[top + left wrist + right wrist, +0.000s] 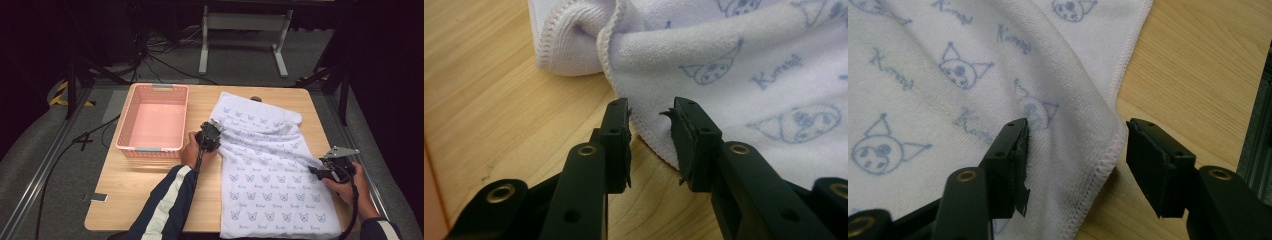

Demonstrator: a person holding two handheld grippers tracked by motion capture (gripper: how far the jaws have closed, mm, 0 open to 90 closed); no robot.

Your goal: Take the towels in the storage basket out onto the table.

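Observation:
A white towel (270,175) printed with blue cat faces lies spread over the right half of the wooden table (145,190), rumpled near its upper left. My left gripper (219,129) is at the towel's left edge. Its jaws (651,112) stand apart, and the stitched hem (644,131) runs between them with no pad pressing on it. My right gripper (314,170) is at the towel's right edge. Its jaws (1075,132) straddle a raised fold of the hem (1113,145), with a gap on both sides.
A pink plastic basket (152,149) stands at the table's back left, just left of my left hand. A small silver object (95,197) sits at the front left edge. The table's right edge (367,195) is close to my right hand.

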